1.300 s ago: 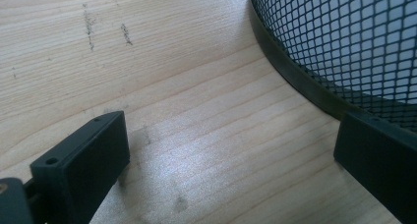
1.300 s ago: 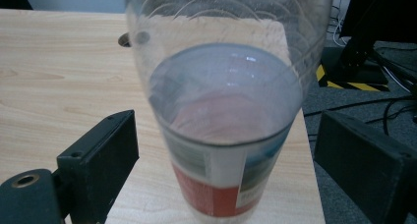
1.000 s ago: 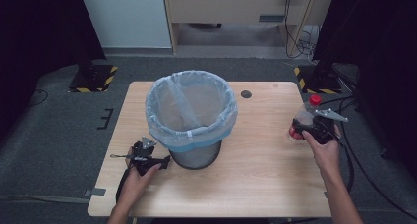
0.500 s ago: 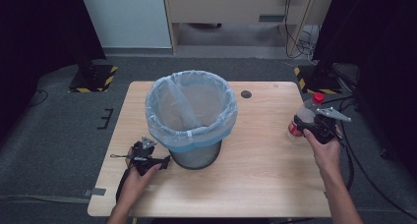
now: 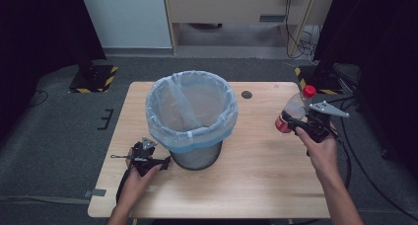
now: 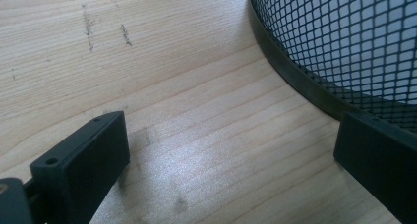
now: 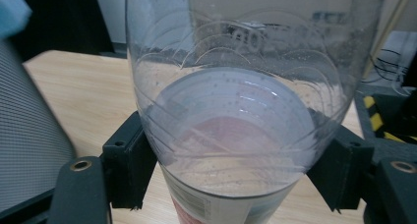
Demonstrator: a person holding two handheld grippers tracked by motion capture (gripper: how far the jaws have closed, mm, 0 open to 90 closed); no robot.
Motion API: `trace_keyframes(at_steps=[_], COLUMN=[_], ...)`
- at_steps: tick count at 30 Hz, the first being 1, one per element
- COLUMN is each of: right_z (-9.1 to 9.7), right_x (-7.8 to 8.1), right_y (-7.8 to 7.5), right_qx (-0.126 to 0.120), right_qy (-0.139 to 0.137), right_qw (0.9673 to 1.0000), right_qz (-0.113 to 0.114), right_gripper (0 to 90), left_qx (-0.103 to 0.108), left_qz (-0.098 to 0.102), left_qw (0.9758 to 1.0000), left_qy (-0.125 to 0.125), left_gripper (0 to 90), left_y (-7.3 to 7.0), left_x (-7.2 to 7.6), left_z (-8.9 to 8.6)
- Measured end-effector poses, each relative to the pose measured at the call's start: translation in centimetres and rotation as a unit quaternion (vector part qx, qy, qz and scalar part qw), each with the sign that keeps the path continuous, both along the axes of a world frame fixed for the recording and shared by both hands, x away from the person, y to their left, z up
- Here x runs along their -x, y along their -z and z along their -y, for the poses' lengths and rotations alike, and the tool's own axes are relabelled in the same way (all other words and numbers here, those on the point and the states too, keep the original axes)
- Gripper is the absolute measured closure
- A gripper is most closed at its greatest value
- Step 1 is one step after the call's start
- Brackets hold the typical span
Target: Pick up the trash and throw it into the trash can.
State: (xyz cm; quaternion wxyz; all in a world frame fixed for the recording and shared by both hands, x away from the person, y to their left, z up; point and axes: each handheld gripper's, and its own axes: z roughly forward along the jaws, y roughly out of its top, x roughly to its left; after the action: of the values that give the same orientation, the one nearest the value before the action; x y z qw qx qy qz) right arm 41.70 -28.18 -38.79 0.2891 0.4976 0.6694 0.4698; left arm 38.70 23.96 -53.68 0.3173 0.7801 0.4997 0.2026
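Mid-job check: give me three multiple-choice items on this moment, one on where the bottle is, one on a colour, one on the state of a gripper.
1. Where is the bottle?
A. inside the bin
B. in the right gripper, off the table's right side
C. lying beside the left gripper

2. What colour is the bottle's cap?
A. red
B. green
C. white

3. How does the left gripper stand?
A. shut on the bin's rim
B. shut on the bottle
C. open, with nothing between the jaws

Answers:
1 B: the right gripper view shows the right gripper clamped on both sides of the clear bottle, and the high view shows it raised to the right of the bin.
2 A: the cap is red in the high view.
3 C: the left gripper view shows the jaws wide apart over bare table beside the bin's base.
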Motion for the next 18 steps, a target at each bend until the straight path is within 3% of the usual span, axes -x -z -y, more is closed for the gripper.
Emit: trace_keyframes(at_steps=[5, 18], right_z=[-1.2, -5.3], right_x=[0.4, 1.0], right_y=[-2.1, -7.0], right_qx=[-0.019, -0.028], right_qy=[-0.022, -0.072], right_qw=[0.9995, 0.9964], right_qz=[0.009, 0.034], right_gripper=[27.5, 27.6], left_qx=[0.000, 0.000], left_qz=[0.000, 0.000], left_qw=[1.0000, 1.0000], left_qy=[0.000, 0.000], left_gripper=[0.0, 0.0], left_y=[0.0, 0.0], left_x=[0.0, 0.0], left_z=[0.0, 0.0])
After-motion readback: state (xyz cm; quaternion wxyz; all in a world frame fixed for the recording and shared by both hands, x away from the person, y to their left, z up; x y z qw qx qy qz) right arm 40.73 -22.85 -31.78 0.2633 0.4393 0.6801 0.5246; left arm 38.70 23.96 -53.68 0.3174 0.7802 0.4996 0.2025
